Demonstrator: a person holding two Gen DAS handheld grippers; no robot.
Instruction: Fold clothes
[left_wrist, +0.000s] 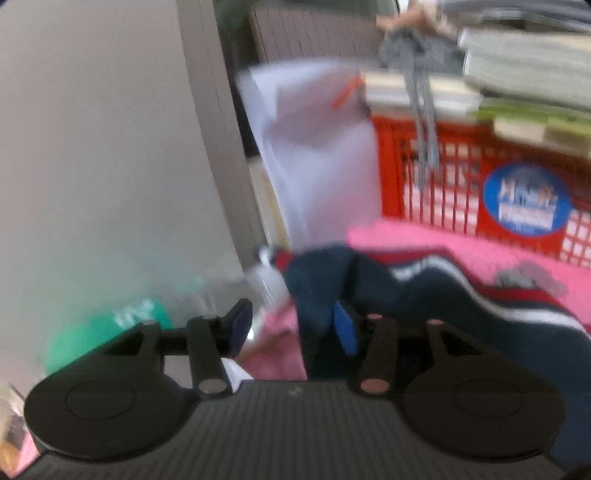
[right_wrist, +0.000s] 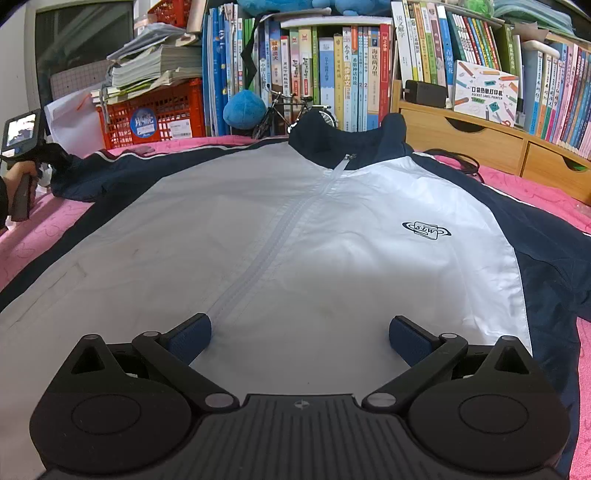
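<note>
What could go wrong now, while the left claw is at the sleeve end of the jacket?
1. The left claw stands part open around the dark sleeve; the view is blurred, so a firm grip cannot be confirmed, and the cuff may slip out.
2. A clear bottle lies just beside that sleeve and could be knocked.
3. The right claw is open over the jacket, pinning nothing, so a pull may drag it across the pink cover.

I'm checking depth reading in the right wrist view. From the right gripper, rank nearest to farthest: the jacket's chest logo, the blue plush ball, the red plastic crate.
From the right gripper, whose jaws stand open:
1. Dark oval chest logo on the white and navy jacket, ahead and right.
2. Round blue plush ball, beyond the collar, left of centre.
3. Red plastic lattice crate, far left; only slightly beyond the ball.
</note>
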